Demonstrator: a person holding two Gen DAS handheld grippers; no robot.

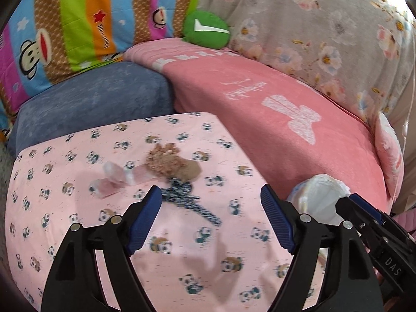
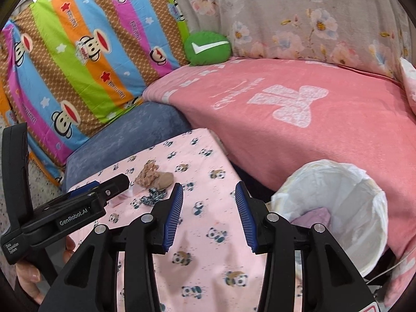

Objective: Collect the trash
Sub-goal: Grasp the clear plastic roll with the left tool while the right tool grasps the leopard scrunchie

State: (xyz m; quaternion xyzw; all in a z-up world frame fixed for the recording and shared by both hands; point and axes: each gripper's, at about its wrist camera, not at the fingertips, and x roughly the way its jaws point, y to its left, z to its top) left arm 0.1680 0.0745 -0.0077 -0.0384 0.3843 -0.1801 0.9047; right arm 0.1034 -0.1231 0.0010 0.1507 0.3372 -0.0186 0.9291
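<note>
Pink panda-print cloth (image 1: 182,260) covers the bench in front of a sofa draped with a pink blanket (image 1: 286,130). On the cloth lie the scraps: a brown fluffy clump (image 1: 173,162), a clear plastic wrapper (image 1: 114,176) just beside it, and a dark speckled strip (image 1: 189,200) nearest the left tool (image 1: 212,202), whose jaws stand wide and empty. Right tool (image 2: 208,208) is partly open, holding nothing. To its right stands a white-lined bin (image 2: 338,208) against the sofa.
</note>
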